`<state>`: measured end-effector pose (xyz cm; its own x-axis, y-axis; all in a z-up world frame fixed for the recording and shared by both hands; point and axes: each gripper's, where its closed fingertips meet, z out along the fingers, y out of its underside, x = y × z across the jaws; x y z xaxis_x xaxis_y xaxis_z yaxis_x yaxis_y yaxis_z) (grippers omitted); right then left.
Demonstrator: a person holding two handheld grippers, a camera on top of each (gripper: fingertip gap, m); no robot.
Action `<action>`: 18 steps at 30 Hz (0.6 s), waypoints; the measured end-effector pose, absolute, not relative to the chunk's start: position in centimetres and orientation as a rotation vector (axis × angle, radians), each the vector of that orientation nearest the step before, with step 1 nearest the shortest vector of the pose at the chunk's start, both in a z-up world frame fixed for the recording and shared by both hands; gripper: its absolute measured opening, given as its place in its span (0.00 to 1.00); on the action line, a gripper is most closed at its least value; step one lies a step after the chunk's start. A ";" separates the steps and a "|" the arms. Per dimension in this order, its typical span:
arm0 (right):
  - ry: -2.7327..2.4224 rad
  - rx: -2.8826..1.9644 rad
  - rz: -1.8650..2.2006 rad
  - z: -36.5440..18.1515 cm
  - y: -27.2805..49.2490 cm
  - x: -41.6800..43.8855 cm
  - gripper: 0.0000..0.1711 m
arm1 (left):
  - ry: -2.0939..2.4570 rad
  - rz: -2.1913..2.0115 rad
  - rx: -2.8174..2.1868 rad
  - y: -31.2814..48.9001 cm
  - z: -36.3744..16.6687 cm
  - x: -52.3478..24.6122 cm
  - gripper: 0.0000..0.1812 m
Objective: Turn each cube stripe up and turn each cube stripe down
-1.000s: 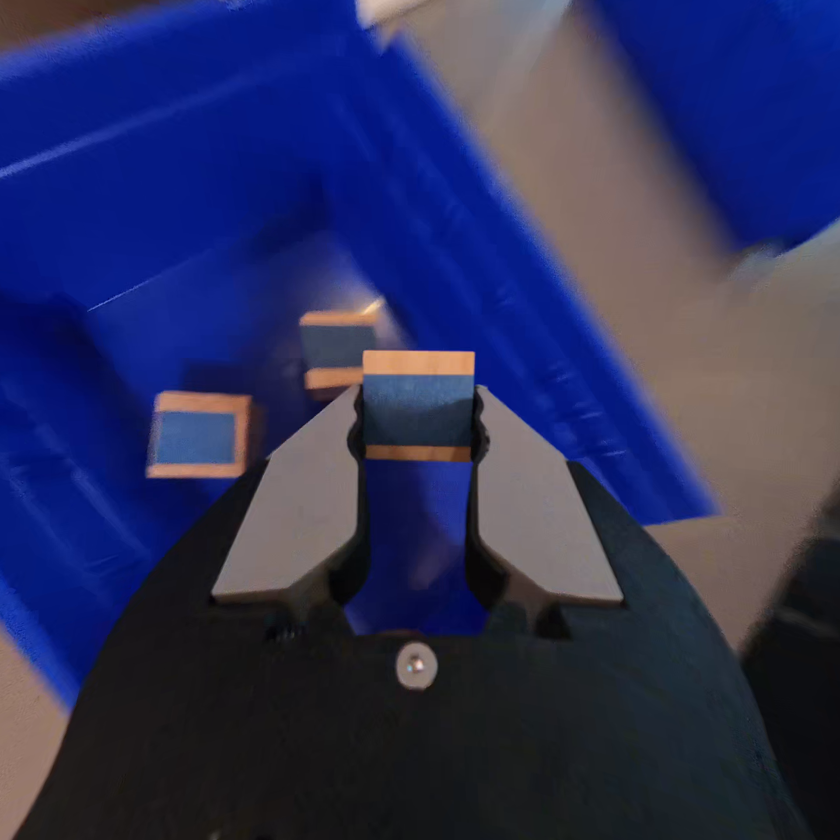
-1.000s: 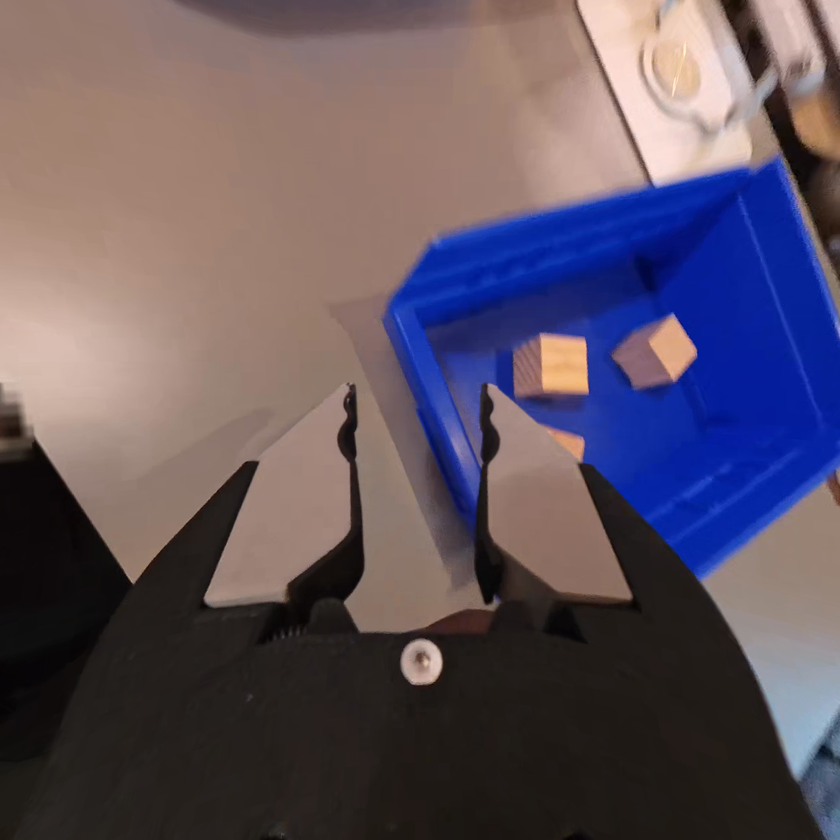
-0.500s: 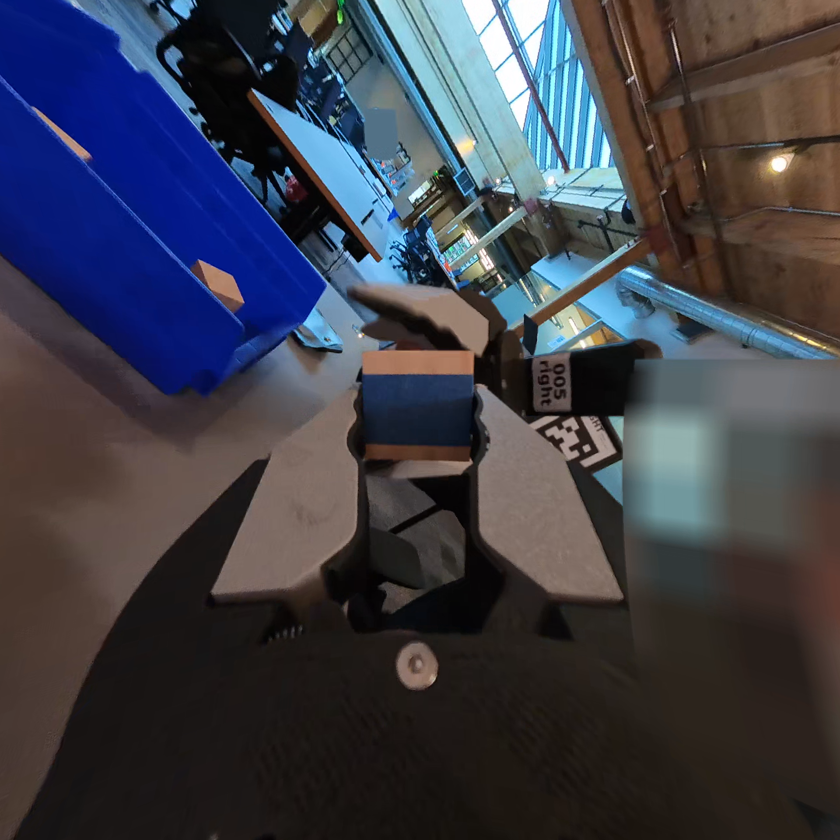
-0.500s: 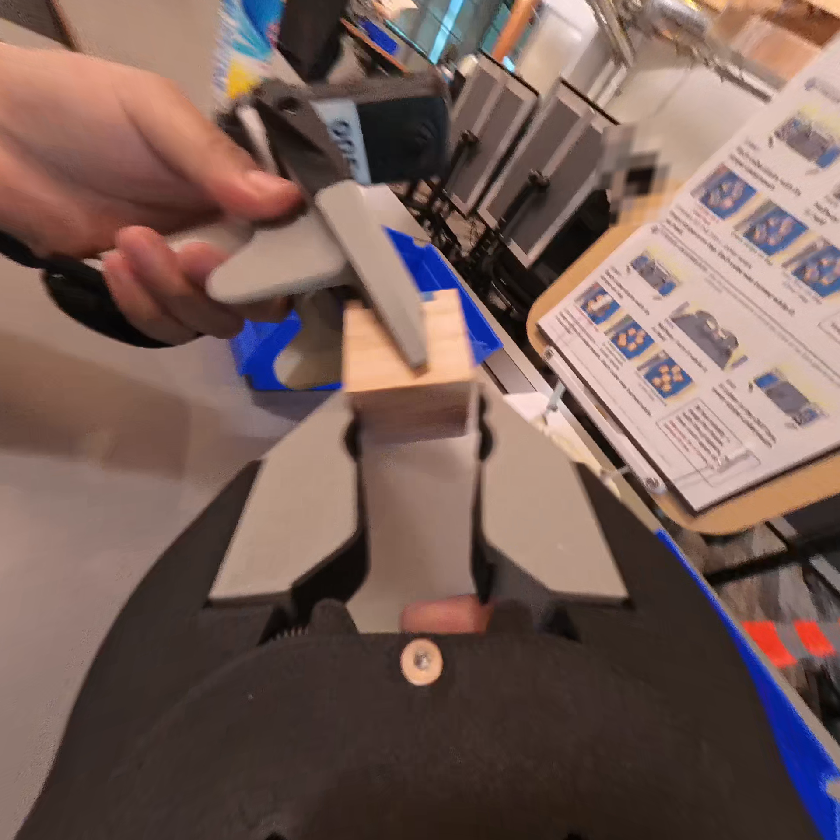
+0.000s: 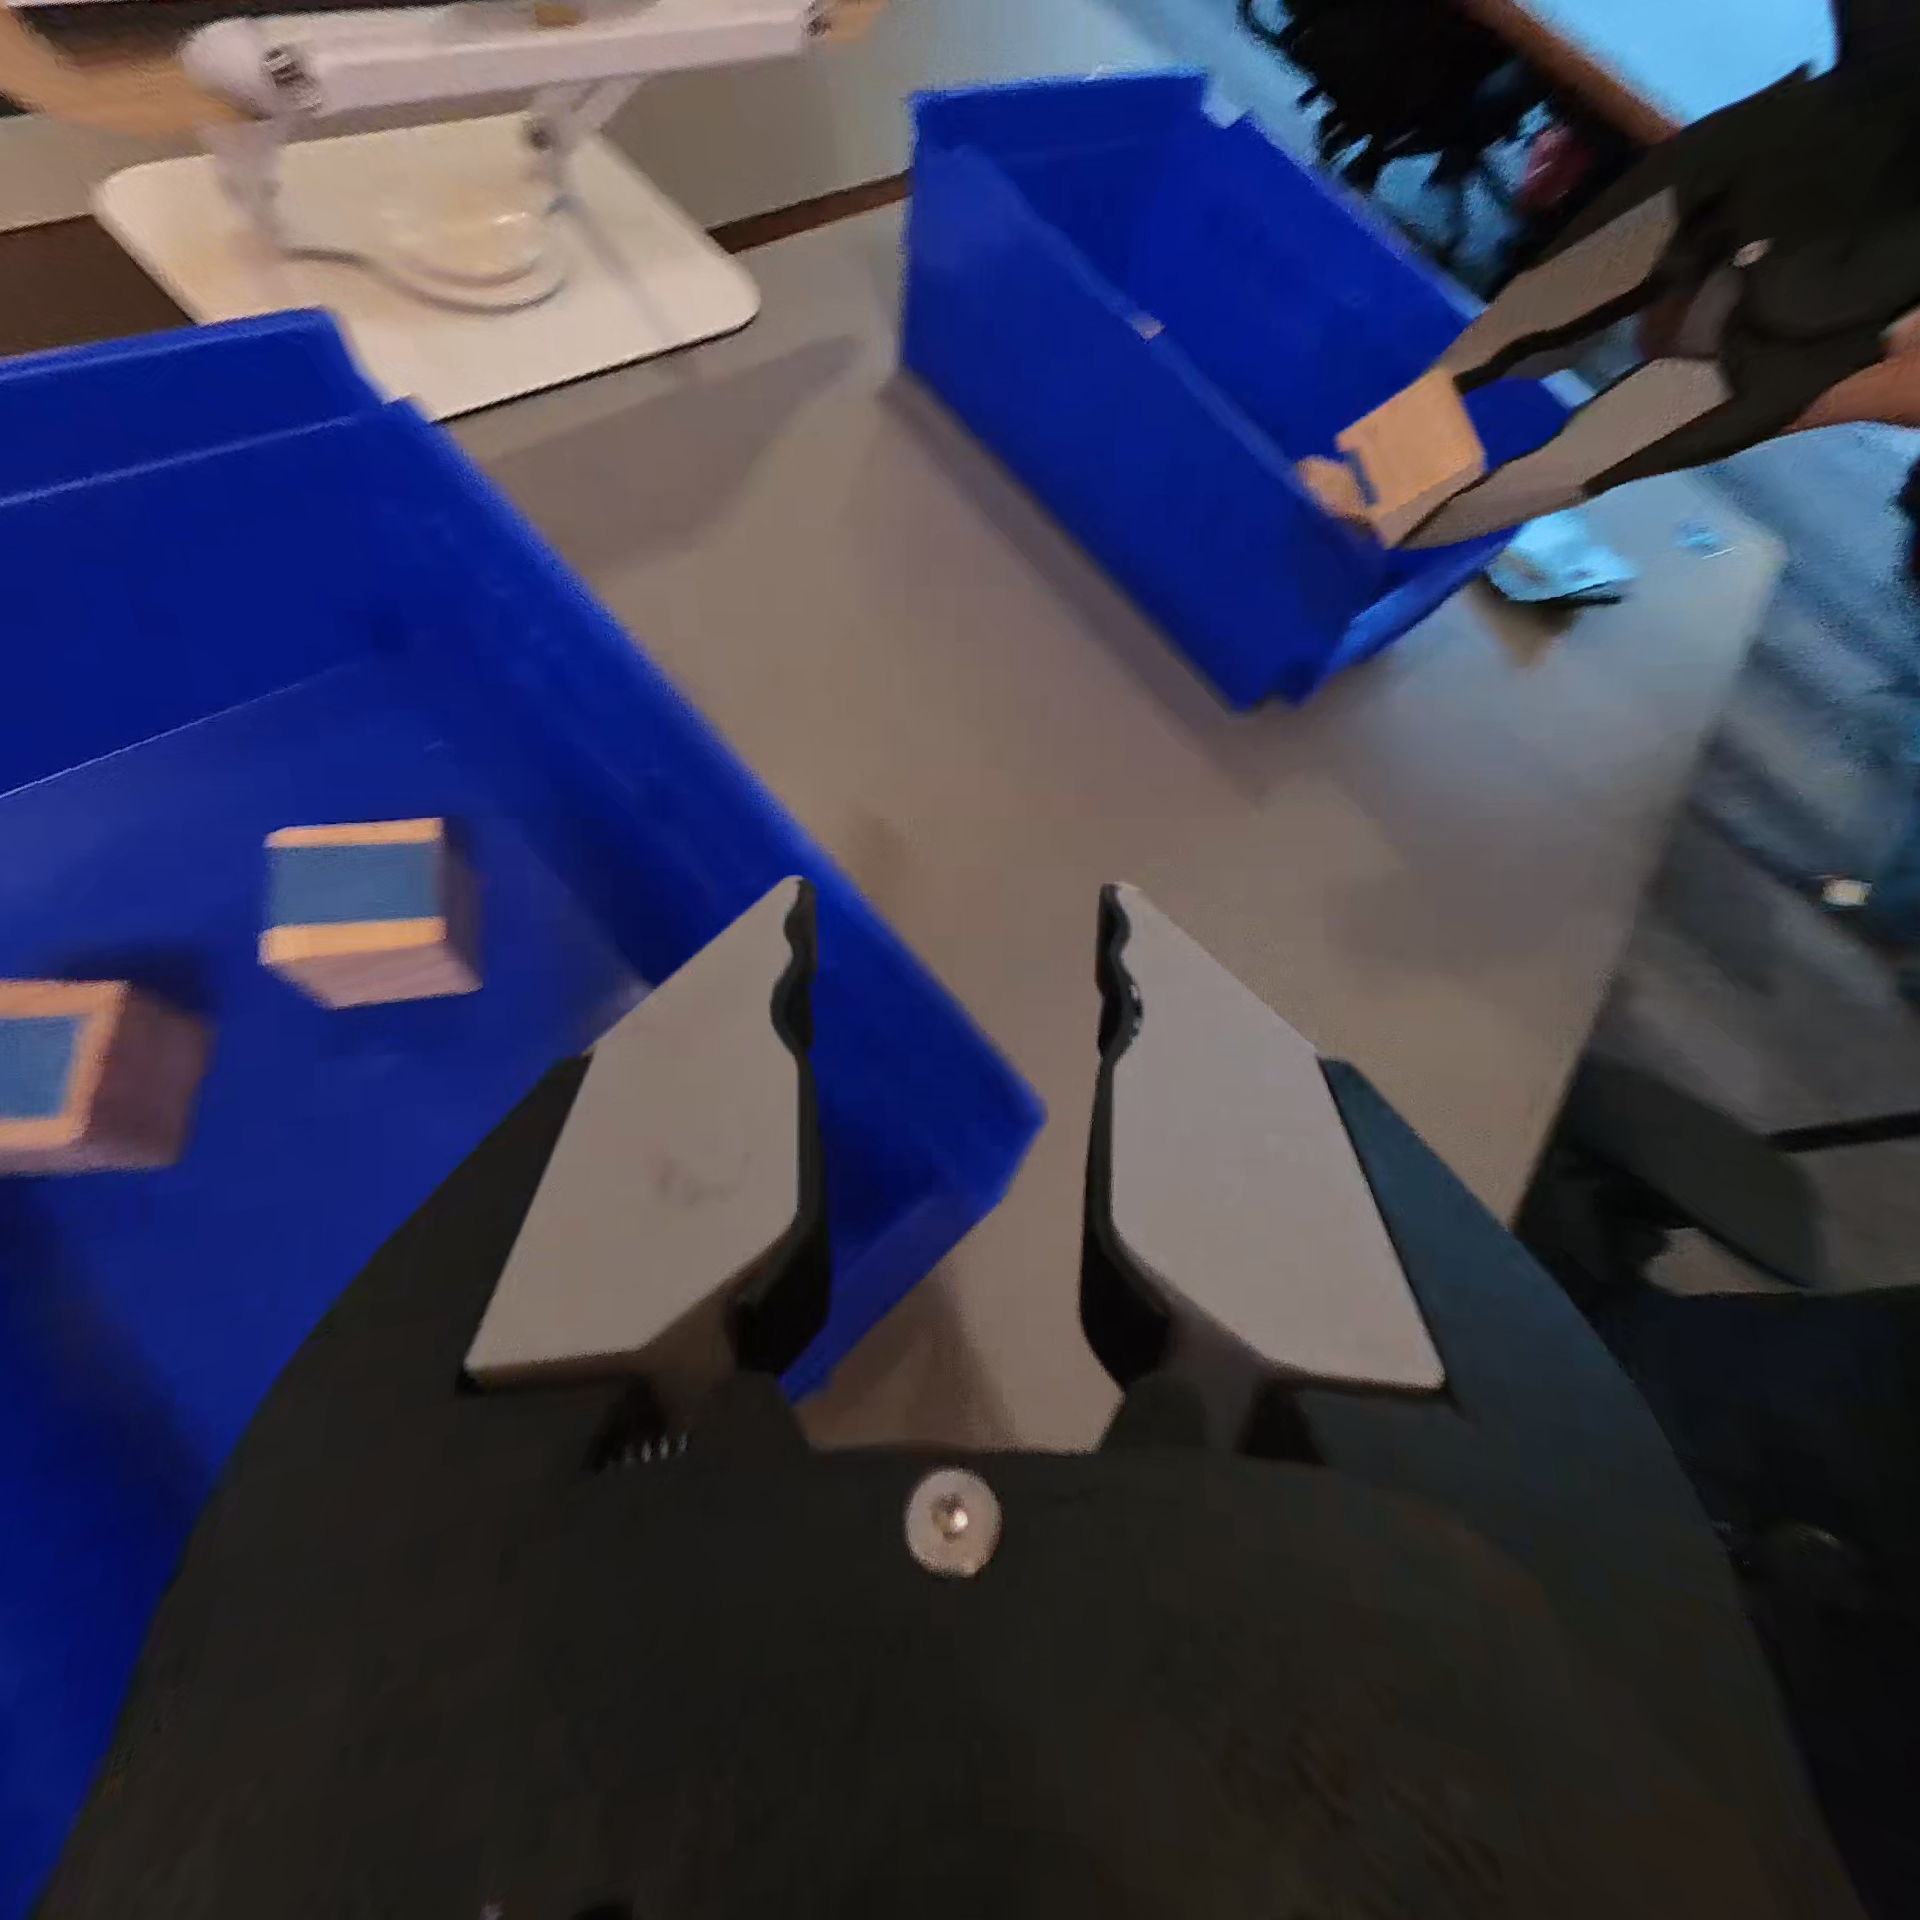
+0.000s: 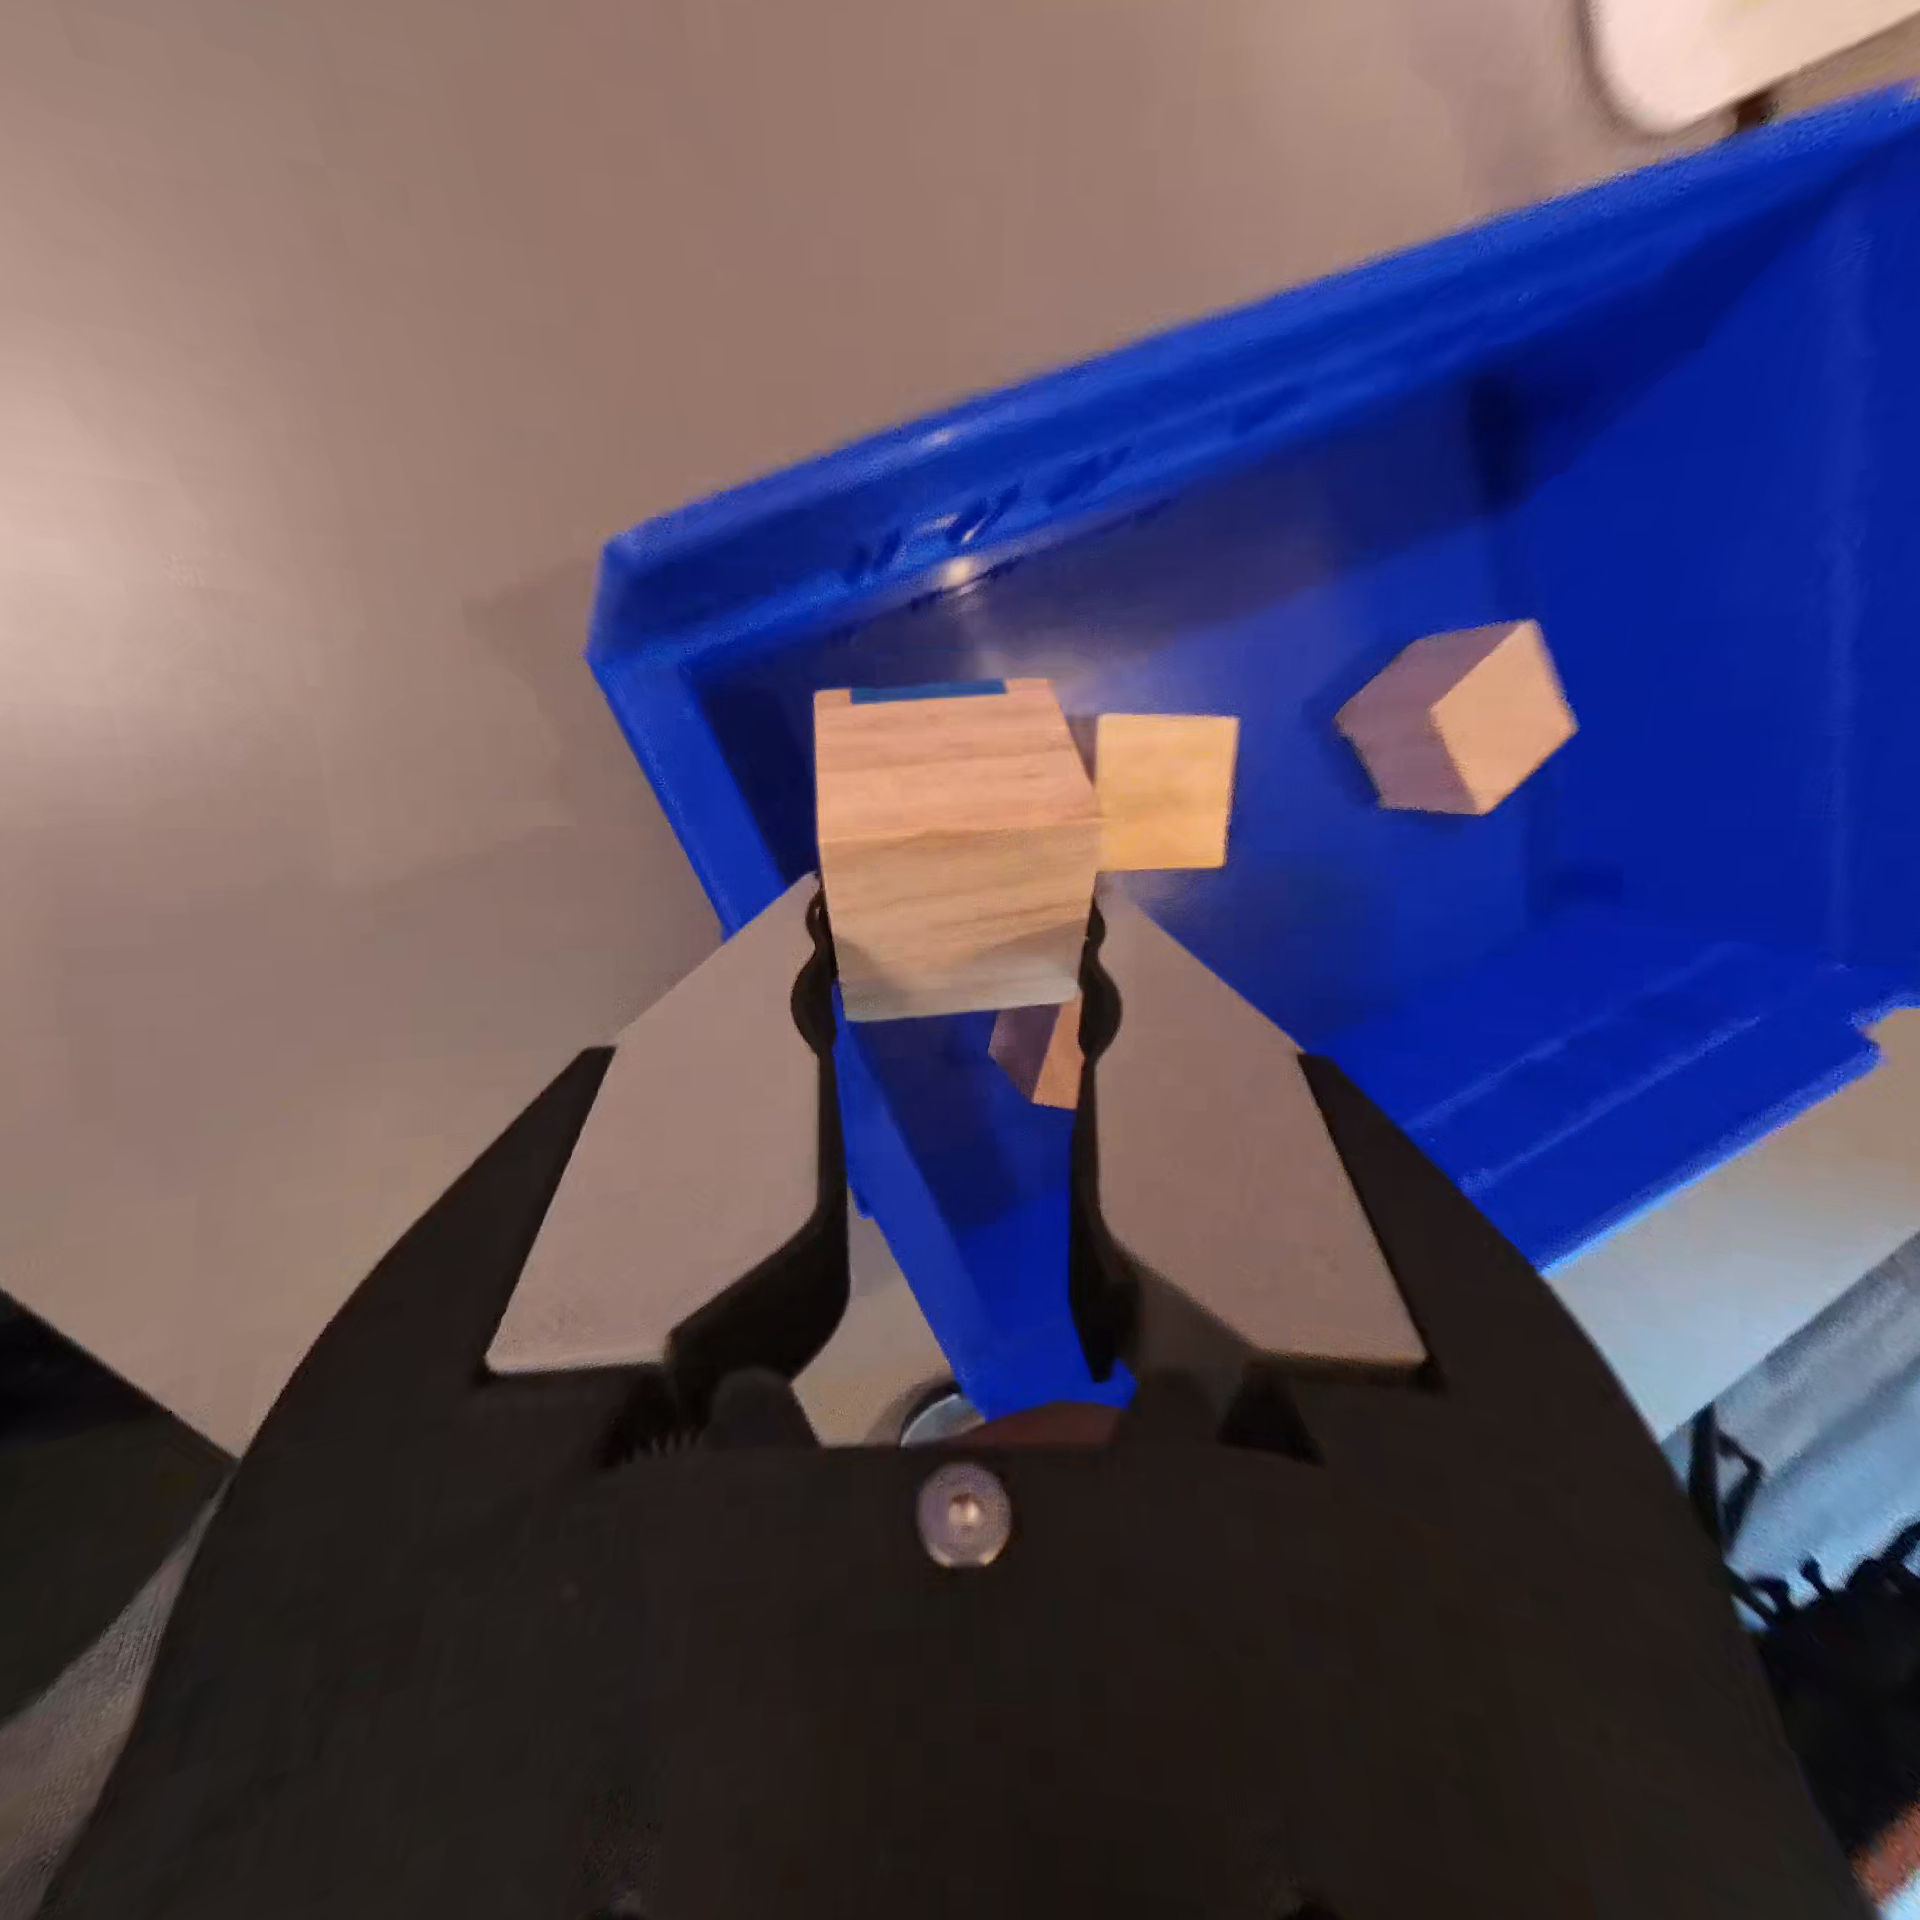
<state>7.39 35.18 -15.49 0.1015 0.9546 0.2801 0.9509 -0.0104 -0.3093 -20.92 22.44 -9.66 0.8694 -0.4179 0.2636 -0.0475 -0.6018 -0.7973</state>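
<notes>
My left gripper (image 5: 951, 904) is open and empty above the grey table, by the near corner of the left blue bin (image 5: 665, 727). Two wooden cubes with blue stripes facing up, one (image 5: 364, 904) and another (image 5: 73, 1070), lie in that bin. My right gripper (image 6: 956, 925) is shut on a wooden cube (image 6: 951, 842) with its blue stripe on the far side, over the near-left corner of the right blue bin (image 6: 1195, 447). Three plain-faced cubes lie in that bin: one (image 6: 1164, 790), another (image 6: 1455, 717), and a third (image 6: 1034, 1049) partly hidden below. The right gripper (image 5: 1455, 457) also shows in the left wrist view.
A white stand base (image 5: 436, 249) sits on the table behind the bins. The grey table (image 5: 1039, 675) runs between the two bins, and its edge lies to the right. A black chair (image 5: 1714, 1195) stands beyond that edge.
The striped cube passed from my left gripper to my right one. The left gripper opened and swung back down by the left bin. The right gripper carried the cube over the right bin.
</notes>
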 end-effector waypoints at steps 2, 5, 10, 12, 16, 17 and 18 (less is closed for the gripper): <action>-1.937 -2.030 -0.094 -18.0 35.7 7.7 0.25 | 0.321 -0.451 -2.226 22.9 -10.8 -23.5 0.30; -1.993 -2.098 -0.249 -20.7 36.6 8.0 0.25 | 0.257 -0.263 -2.290 24.2 -12.5 -28.2 0.30; -2.014 -2.130 -0.278 -21.8 37.1 7.3 0.27 | 0.253 -0.188 -2.423 27.1 -15.8 -31.0 0.33; -1.992 -2.104 -0.246 -21.2 37.2 6.8 0.27 | 0.290 -0.130 -2.468 28.6 -17.2 -31.4 0.35; -1.920 -2.078 -0.181 -19.4 37.3 6.9 0.29 | 0.312 -0.043 -2.583 31.0 -20.7 -32.4 0.39; -1.899 -2.064 -0.170 -18.8 37.3 7.1 0.30 | 0.319 -0.053 -2.615 31.2 -21.6 -32.3 0.36; -1.872 -2.047 -0.155 -18.1 37.3 7.2 0.30 | 0.322 -0.068 -2.644 31.3 -22.4 -32.2 0.32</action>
<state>7.25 37.34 -18.10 0.1154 0.9408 0.3186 0.9804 -0.0563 -0.1890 -32.20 31.34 -22.42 0.9712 -0.2383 -0.0079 -0.2149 -0.8606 -0.4618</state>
